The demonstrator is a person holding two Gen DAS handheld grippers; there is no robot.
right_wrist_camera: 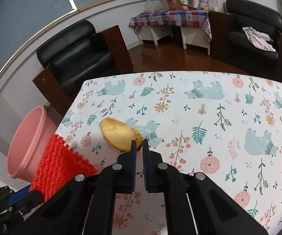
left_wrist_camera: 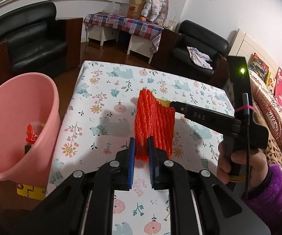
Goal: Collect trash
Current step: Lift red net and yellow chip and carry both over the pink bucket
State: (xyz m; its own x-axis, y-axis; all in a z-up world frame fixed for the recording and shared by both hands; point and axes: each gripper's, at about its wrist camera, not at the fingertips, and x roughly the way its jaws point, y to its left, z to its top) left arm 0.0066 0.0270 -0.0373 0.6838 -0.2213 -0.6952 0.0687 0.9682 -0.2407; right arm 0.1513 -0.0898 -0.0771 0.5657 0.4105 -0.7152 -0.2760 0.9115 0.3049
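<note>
My left gripper [left_wrist_camera: 142, 146] is shut on the lower edge of an orange foam fruit net [left_wrist_camera: 154, 121] and holds it upright over the floral table [left_wrist_camera: 101, 105]. The net also shows in the right wrist view [right_wrist_camera: 60, 162], at the lower left. My right gripper [right_wrist_camera: 139, 146] is shut on the near end of a yellow peel [right_wrist_camera: 119, 134] that lies on the table. In the left wrist view the right gripper [left_wrist_camera: 170, 103] reaches in from the right behind the net, with a bit of the yellow peel [left_wrist_camera: 163, 101] at its tip.
A pink bin [left_wrist_camera: 13, 125] stands on the floor left of the table, with red scraps [left_wrist_camera: 31, 135] inside; it also shows in the right wrist view [right_wrist_camera: 27, 143]. Black armchairs [left_wrist_camera: 33, 39] and a checked side table [left_wrist_camera: 125, 25] stand beyond. A bed [left_wrist_camera: 268, 98] is at right.
</note>
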